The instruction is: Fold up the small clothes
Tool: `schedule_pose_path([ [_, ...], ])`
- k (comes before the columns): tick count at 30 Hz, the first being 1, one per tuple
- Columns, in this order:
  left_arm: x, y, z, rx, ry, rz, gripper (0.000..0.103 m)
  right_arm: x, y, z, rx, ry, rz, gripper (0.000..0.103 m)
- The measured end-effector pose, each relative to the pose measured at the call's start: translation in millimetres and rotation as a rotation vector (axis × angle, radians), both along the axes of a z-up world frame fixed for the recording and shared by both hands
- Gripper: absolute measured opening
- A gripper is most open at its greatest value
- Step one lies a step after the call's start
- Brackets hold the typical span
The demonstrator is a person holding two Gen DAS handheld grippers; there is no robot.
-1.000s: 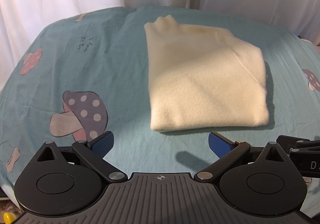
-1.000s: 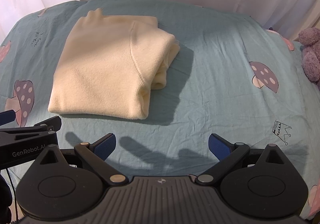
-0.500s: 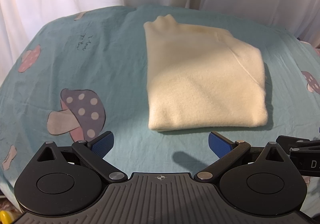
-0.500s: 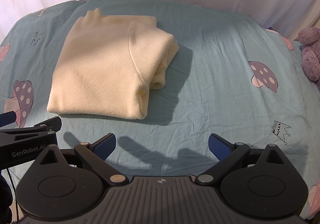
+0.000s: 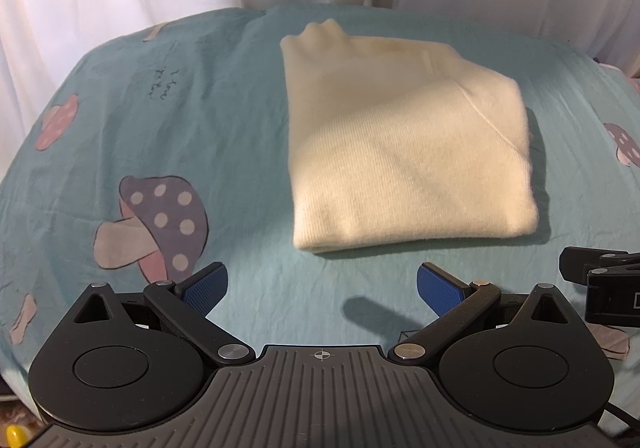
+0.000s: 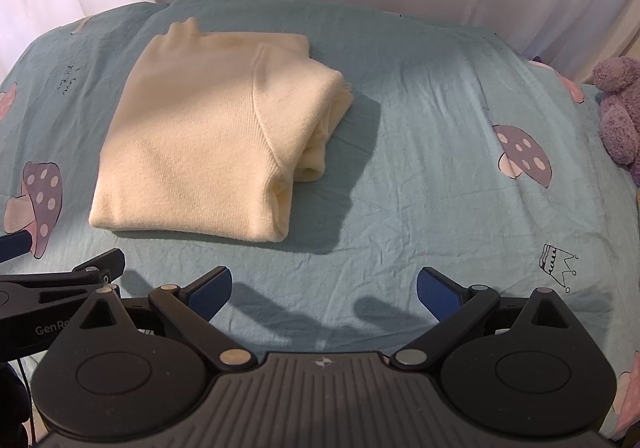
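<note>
Nothing much has moved: only the views shifted slightly. The folded cream sweater (image 5: pixel 404 152) (image 6: pixel 216 152) lies on the teal mushroom-print sheet (image 5: pixel 200 120) (image 6: pixel 420 168), just ahead of the left gripper (image 5: pixel 322 288) and right gripper (image 6: pixel 324 288), both spread wide and empty.

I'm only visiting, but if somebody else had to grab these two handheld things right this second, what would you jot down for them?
Left gripper: open, holding nothing, hovering just short of the sweater's near hem.
Right gripper: open, holding nothing, over bare sheet to the right of the sweater.
Cream sweater: lies folded in a compact stack on the teal mushroom-print bedsheet; a rolled sleeve end peeks out on its right side.
Done: the fold looks finished, apart from that sleeve.
Left: probably tuck or tidy that right edge if wanted. No other clothes are in view. A purple plush toy sits at the bed's right edge.
</note>
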State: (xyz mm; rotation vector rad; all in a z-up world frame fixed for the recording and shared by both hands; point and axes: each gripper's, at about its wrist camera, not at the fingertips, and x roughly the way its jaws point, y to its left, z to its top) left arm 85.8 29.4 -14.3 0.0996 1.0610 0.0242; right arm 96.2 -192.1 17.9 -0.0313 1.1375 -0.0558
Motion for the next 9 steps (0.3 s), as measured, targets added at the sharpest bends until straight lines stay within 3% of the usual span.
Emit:
schedule_pose_path([
  [9,-2.0,1.1,-0.3,0.008,-0.003,0.007,0.103,1.1,0.1,1.2,-0.003,-0.004,0.001,0.099],
])
